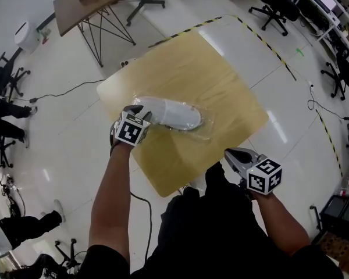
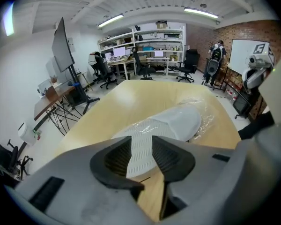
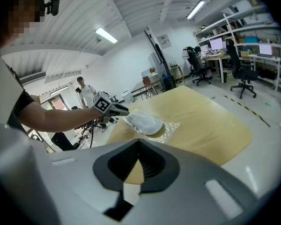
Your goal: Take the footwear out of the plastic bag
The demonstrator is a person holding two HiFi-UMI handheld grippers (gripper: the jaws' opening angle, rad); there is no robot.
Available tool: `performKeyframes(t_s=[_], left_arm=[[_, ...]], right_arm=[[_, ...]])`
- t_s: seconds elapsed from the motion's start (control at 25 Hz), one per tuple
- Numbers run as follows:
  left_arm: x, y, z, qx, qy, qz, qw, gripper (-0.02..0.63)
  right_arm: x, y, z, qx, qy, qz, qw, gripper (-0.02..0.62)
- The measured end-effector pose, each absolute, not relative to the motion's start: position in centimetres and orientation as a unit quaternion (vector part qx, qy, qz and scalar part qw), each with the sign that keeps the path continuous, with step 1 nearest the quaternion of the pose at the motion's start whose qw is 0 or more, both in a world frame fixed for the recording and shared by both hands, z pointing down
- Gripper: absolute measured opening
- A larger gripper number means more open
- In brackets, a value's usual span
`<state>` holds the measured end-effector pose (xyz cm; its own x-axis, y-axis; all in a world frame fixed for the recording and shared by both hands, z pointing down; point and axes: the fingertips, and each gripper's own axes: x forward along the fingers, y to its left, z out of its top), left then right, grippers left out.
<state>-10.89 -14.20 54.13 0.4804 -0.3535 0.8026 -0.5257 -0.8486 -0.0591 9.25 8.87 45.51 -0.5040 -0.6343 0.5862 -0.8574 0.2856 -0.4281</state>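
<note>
A white shoe lies on its side inside a clear plastic bag on the yellow table. My left gripper is at the shoe's left end with its jaws open. In the left gripper view the shoe shows through the gap between the pads, which do not press on it, and the bag crinkles around its far end. My right gripper hangs shut and empty over the table's near corner, well apart from the shoe. The right gripper view shows the left gripper beside the shoe.
A brown table on thin metal legs stands at the back left. Office chairs and desks line the far right. Black-and-yellow tape runs along the floor past the table's far edge. A person stands near a whiteboard.
</note>
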Motion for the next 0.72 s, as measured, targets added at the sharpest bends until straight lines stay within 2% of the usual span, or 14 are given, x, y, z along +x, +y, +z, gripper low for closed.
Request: performKeyframes(t_s=[0.2,0.4,0.64,0.72], left_arm=[[-10.6,-14.1,56.5,0.849,-0.271,0.431,0.137,0.114],[-10.6,-12.5,57.0,0.836,-0.28,0.449,0.144,0.09],[-10.8,-9.0,56.1,0.828,-0.302,0.446,0.157,0.008],[-11.3,-8.0,56.4,0.825,-0.308,0.442,0.168,0.008]], right_arm=[[10.5,7.0,47.2,0.462,-0.79,0.371,0.159,0.003],[12.0,5.2,47.9,0.437,-0.797,0.379,0.175,0.003],[12.6,2.2,48.3,0.405,-0.808,0.374,0.208,0.003],[12.2,1.1,48.8,0.398,-0.814,0.365,0.216,0.002]])
